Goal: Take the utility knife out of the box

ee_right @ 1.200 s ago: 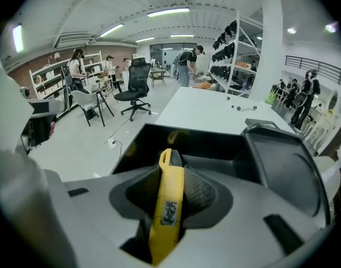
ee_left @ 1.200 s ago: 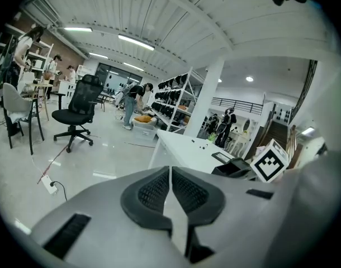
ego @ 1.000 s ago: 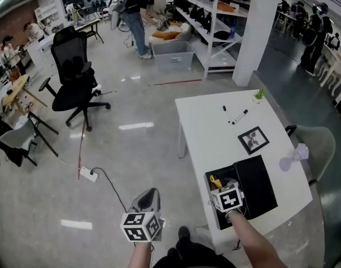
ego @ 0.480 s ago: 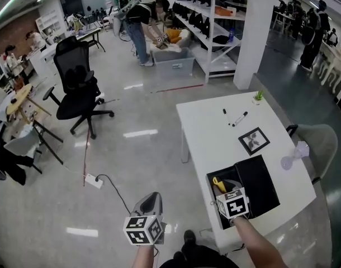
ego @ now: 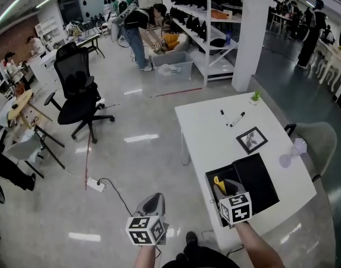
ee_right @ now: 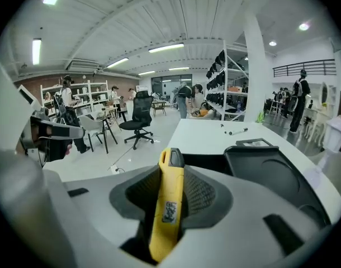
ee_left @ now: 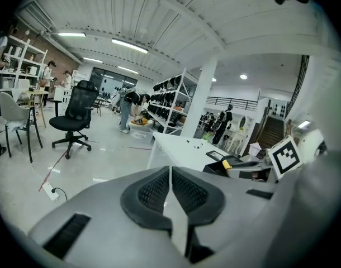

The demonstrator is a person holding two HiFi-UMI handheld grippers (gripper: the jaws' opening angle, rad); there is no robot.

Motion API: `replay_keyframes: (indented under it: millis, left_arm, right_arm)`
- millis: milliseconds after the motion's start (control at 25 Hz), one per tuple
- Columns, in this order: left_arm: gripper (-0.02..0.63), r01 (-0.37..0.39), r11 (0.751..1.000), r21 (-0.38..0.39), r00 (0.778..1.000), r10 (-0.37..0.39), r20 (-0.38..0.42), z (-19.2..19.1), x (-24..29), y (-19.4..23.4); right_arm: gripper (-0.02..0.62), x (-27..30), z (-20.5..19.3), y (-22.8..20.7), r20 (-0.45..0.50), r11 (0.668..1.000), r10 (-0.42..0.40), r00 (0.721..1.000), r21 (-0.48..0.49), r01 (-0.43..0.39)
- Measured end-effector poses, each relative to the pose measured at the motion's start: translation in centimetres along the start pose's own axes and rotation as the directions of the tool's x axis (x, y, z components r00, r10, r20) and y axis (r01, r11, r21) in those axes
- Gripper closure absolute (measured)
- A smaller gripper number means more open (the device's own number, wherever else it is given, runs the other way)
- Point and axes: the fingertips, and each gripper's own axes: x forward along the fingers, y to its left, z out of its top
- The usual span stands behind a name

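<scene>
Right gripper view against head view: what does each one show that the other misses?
Only the right gripper view shows the grip itself: the right tongs are closed on the yellow utility knife, with the pads against its sides and a sticker on its handle. Only the head view shows the marker cube on those tongs and the forearm behind it. Both show the knife's yellow tip, the open black box, the white table and the black office chair.
</scene>
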Motion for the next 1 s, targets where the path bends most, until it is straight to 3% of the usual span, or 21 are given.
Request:
replay_keyframes:
  millis: [480,1000]
  left_arm:
    - [0.586,0.008,1.0,0.007,0.999,-0.008,0.031,0.2,-2.1,-0.7]
    - [0.586,0.01,1.0,0.001,0.998,-0.01,0.068,0.1,-5.3,0.2]
  right_arm:
    - [0.465,-3.5,3.5,0.6,0.191,1.0,-0.025,0.981,0.014,0.023]
    - [0.466,-7.5,7.0,2.1,0.372,0.996,-0.086,0.924,0.013,0.088]
